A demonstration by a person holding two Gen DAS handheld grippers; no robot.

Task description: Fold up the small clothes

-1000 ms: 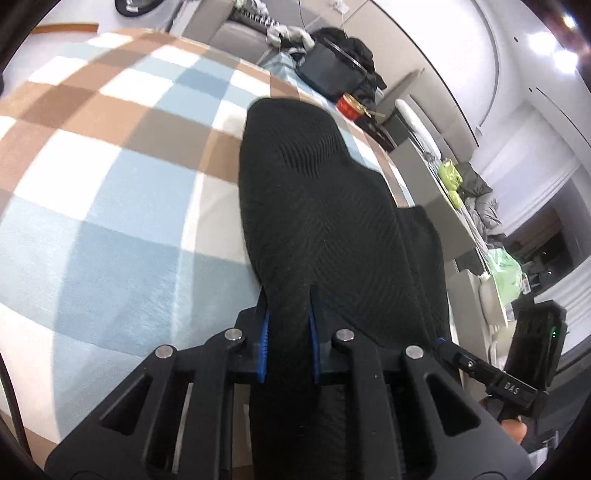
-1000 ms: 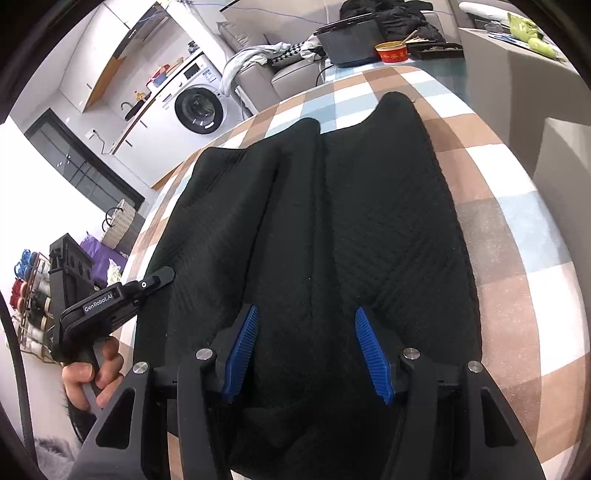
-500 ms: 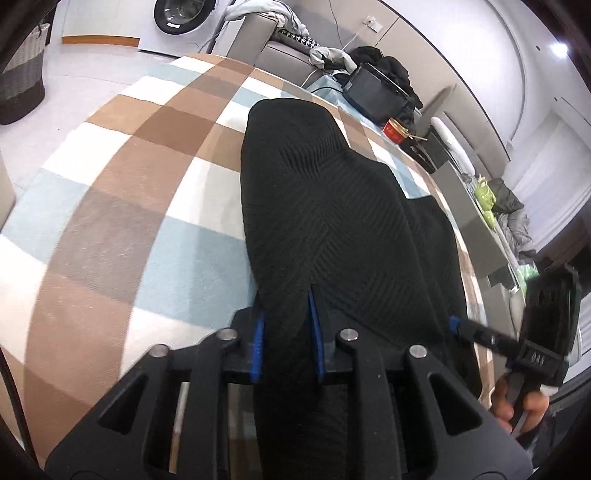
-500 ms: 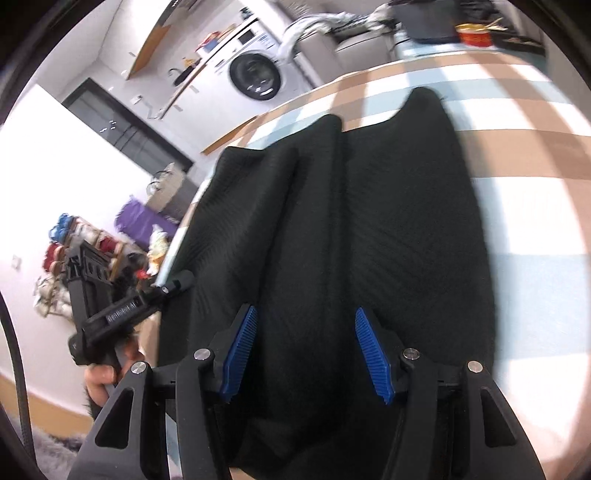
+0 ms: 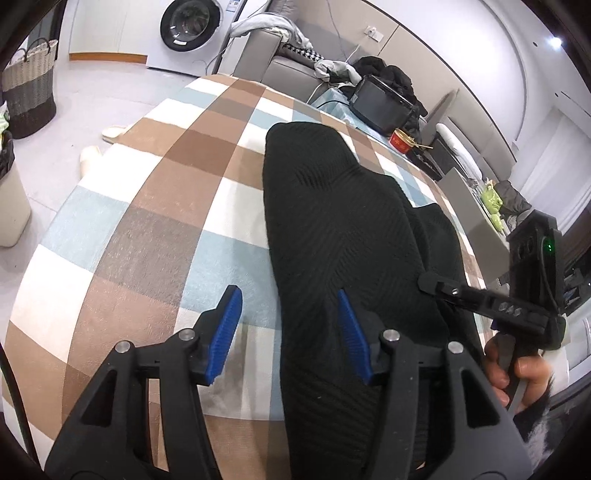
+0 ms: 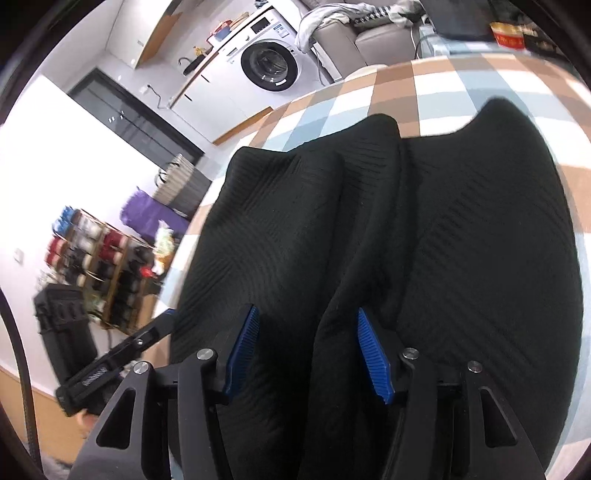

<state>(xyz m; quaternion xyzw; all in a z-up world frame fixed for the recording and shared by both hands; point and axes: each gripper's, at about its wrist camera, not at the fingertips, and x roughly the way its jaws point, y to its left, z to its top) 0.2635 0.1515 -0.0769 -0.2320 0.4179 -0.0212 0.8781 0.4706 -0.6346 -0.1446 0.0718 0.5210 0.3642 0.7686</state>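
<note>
The left hand-held gripper [image 5: 288,332] now stands wide apart, where half a second ago its blue pads were pinched narrow on the near edge of the black garment [image 5: 343,236]. Its left pad [image 5: 225,334] sits over bare checked cloth, and its right pad [image 5: 352,334] lies against the garment's top surface, so the fabric's left edge runs between the two pads without being clamped. The right hand-held gripper [image 6: 308,354] is spread wide as before, both blue pads resting over the garment [image 6: 406,240] with nothing gripped between them; a raised lengthwise fold of the fabric runs up between its fingers.

The black garment lies on the worktop [image 5: 147,221], which is covered in a brown, white and pale blue check. In the left wrist view it looks long and narrow, a doubled layer lying over a wider one to the right. In the right wrist view it spreads broad, with a ridge down the middle and two rounded far corners.

Left of the garment the checked cloth is open all the way to the worktop's curved edge, beyond which the floor drops away with a woven basket [image 5: 31,88] and a washing machine [image 5: 184,33] well apart. Past the garment's far end a band of checked cloth stays free before a dark tray [image 5: 384,103] and a red tin [image 5: 402,140]. On the right, the other gripper's handle and the hand [image 5: 517,373] holding it sit just beside the garment's right edge.
</note>
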